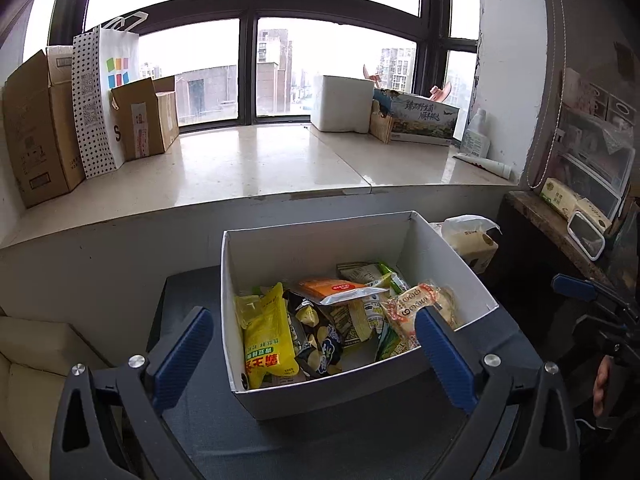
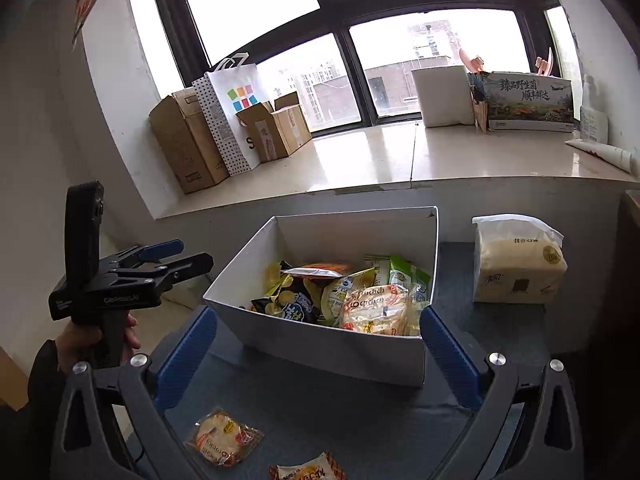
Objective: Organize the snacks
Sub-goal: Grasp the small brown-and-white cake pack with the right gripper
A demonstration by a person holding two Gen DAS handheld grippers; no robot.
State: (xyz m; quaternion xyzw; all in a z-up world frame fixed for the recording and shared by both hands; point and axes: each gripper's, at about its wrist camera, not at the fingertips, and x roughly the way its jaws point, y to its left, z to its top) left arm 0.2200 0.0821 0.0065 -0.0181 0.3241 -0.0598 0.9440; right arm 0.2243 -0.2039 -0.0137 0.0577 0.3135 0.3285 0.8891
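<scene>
Left gripper [image 1: 316, 350]: blue fingers [image 1: 182, 354] spread wide, pinching nothing, held just near of the white box [image 1: 440, 252], its near wall sitting between the pads. Right gripper [image 2: 318, 354]: fingers [image 2: 450, 356] likewise parted and bare, straddling the box's near right corner without touching it.

Inside the box, a loose heap of snacks: yellow packet [image 1: 270, 336] at the left, dark chip bag [image 2: 288, 300] beside it, orange-and-silver pouch [image 1: 340, 290] on top, clear-wrapped pastry [image 2: 376, 308] pressed against the near right wall, green packets toward the far right. Rim open all round, far wall standing higher than the heap.

On the dark tabletop [image 2: 320, 400], near of the box: two wrapped pastries, one [image 2: 226, 438] at near left, another [image 2: 308, 472] cut off by the bottom edge. Bare strip of cloth between these and the box's wall.

Right of the box, well apart: tissue pack [image 2: 518, 262], upright.

Far beyond: stone window ledge [image 1: 248, 164], cardboard boxes and a spotted paper bag [image 1: 100, 96] at its left end, white foam box [image 1: 342, 104] and a printed carton at its right, middle stretch unoccupied.
</scene>
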